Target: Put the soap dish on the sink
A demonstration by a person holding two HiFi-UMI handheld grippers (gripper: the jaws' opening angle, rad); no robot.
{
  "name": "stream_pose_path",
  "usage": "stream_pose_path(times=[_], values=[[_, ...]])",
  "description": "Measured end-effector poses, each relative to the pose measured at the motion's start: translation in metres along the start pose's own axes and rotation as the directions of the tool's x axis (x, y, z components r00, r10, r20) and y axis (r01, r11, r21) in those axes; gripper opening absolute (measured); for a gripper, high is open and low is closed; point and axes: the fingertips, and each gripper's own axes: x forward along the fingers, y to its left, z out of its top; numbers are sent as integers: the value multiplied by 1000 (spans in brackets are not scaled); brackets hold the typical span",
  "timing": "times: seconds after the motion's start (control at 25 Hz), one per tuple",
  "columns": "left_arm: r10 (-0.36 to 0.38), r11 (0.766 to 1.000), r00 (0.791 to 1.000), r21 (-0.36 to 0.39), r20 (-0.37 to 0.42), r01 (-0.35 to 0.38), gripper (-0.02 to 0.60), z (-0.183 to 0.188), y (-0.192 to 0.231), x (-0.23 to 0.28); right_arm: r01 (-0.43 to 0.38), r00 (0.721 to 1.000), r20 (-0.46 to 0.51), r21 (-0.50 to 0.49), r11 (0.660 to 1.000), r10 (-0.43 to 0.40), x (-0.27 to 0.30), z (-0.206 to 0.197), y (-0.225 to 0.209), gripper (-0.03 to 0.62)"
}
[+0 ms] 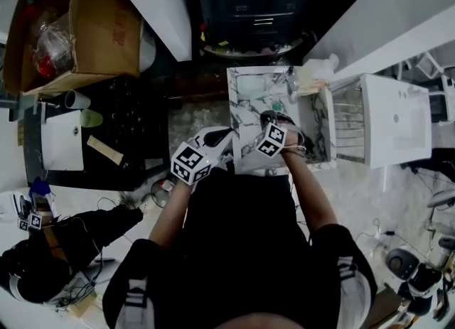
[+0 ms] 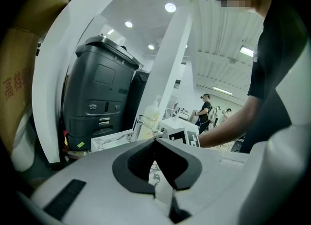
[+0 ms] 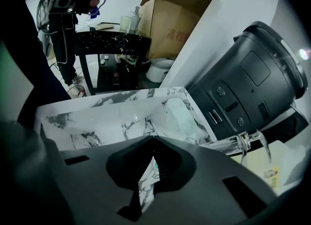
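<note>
Soap dish (image 3: 181, 114), likely the pale green tray, is seen lying on the far part of the marble sink (image 3: 97, 122). The jaws of the left gripper (image 2: 155, 140) and the right gripper (image 3: 153, 137) are pressed together, and nothing is held.

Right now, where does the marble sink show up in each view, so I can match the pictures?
Head view: the marble sink sits at the centre of the picture.
Left gripper view: only a strip of it shows, low and left of centre.
Right gripper view: it runs across the middle, from near the left edge to the centre.
Shared landmark: the dark grey machine stands behind the sink in all three.
</note>
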Motion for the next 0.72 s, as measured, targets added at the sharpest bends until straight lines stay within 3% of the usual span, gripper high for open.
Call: stream_pose_path(times=[0.16, 0.36, 0.72], values=[[-8, 1000, 1000, 1, -2, 8, 0, -3, -3, -1, -23, 998, 58, 109, 994, 16, -17, -2, 7, -5], [-19, 1000, 1000, -1, -3, 19, 0, -5, -5, 0, -100, 977, 210, 271, 957, 42, -47, 7, 17, -5], [-42, 999, 999, -4, -7, 42, 0, -7, -8, 6, -148, 955, 291, 317, 937, 52, -69, 9, 35, -5]])
